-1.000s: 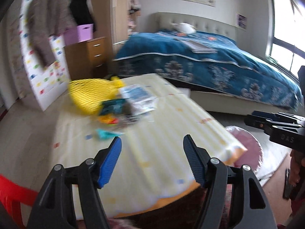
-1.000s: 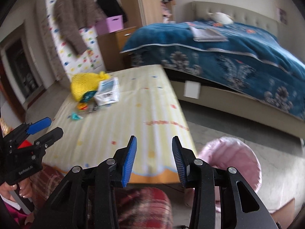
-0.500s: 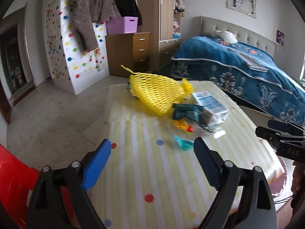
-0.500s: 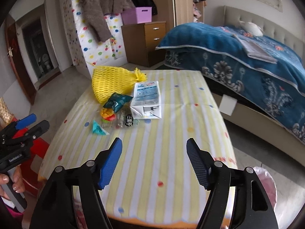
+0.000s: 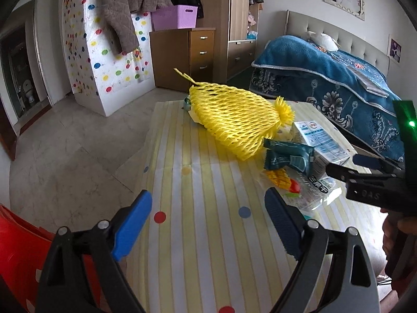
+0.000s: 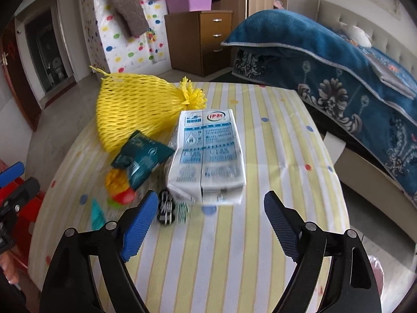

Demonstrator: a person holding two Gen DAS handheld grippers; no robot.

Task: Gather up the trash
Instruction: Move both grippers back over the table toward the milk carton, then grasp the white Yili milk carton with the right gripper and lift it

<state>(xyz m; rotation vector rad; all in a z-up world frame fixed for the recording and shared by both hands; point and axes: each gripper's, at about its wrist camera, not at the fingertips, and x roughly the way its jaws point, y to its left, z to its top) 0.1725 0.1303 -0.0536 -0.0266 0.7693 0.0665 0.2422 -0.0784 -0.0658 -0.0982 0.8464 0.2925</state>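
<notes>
A bedroom with a blue-quilted bed (image 6: 338, 78) and a wooden drawer chest (image 6: 206, 39) lies behind the low table (image 6: 273, 135) in its yellow-striped, dotted cloth, and I work over that cloth. My right claw (image 6: 206, 221) hangs above the near edge with its jaws spread wide and nothing between them; straight ahead, just past the blue pads, lies the white-and-blue milk carton (image 6: 208, 156) flat on its side. Left of the carton sit a dark teal snack wrapper (image 6: 142, 157), a crumpled clear wrapper with yellow and red print (image 6: 118, 185) and a small teal scrap (image 6: 97, 215), all close together. Behind them rests the yellow foam net sleeve (image 6: 138, 109), touching the carton's far end. My left claw (image 5: 208, 221) is also wide and empty, over bare cloth, with the same heap ahead to its right
</notes>
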